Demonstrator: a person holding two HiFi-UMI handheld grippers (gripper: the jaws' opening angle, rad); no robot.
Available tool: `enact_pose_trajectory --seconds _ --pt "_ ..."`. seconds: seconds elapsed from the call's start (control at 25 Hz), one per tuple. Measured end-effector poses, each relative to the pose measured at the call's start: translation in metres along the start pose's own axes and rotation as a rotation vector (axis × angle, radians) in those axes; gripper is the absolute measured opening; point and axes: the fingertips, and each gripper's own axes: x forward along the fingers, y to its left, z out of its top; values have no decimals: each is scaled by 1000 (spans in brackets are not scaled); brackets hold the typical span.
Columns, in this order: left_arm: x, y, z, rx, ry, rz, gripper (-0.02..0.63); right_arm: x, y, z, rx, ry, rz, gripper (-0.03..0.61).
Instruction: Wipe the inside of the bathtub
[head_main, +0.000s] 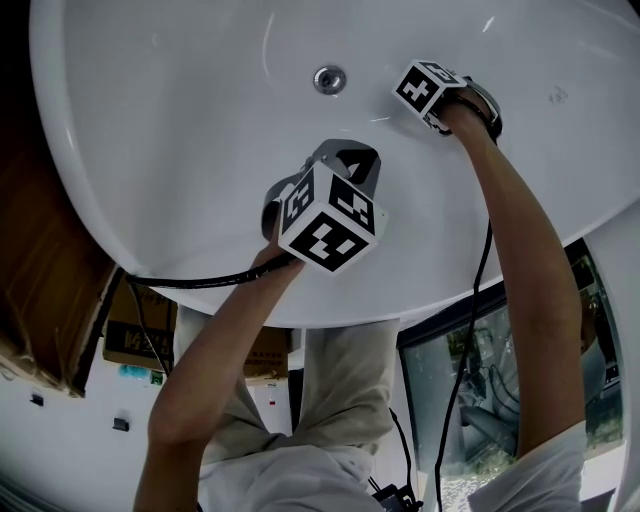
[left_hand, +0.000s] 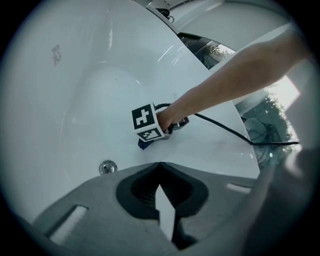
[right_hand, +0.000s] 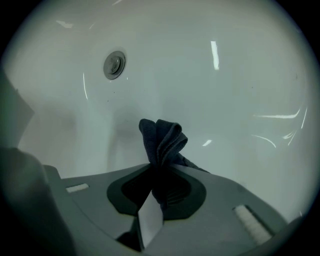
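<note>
Head view: I lean over one white tub (head_main: 170, 150) with its one drain (head_main: 329, 79) near the far end. My right gripper (head_main: 432, 92) is down against the inner wall, just right of the drain. My left gripper (head_main: 352, 160) hangs over the wall nearer to me, below the drain. Two black cables (head_main: 200, 281) run back, one from each gripper. The cloth does not show here.

Left gripper view: my left fingers are together with nothing between them, pointing along the tub floor. Beyond them I see the right gripper's cube and, tucked under it, a dark blue cloth (left_hand: 143, 145) that seems to touch the wall. The drain sits to the left of it.

Right gripper view: my right fingers are clamped on that one cloth, gripping it at a bunched fold. A crumpled tuft stands out past the tips toward the wall, with the drain up to the left.

I judge the cloth light, soft and limp, so it will flop unless held low on the bunch, as it is now. The tub looks hard and glossy, likely slick, so the cloth should slide easily under steady pressure.
</note>
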Motion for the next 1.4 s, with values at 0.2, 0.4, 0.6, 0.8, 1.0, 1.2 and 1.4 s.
enact_pose_trajectory --seconds 0.2,0.4,0.6,0.8,1.0,1.2,1.4 --pt "-1 1 -1 -1 0 1 0 4 20 5 4 -10 58 54" --pt "0 0 -4 -5 7 -2 0 7 50 3 11 21 143 54" --pt "2 0 -5 2 13 -2 2 13 65 10 -3 -16 197 54" --pt "2 3 -3 3 13 3 2 14 90 6 13 5 291 54" --pt "2 2 -1 10 14 5 2 14 113 3 -7 24 379 54" --pt "-3 0 -2 17 18 6 2 3 143 5 -11 7 511 54" --pt "-13 -3 -1 27 21 19 0 -13 172 -2 -1 -47 622 54"
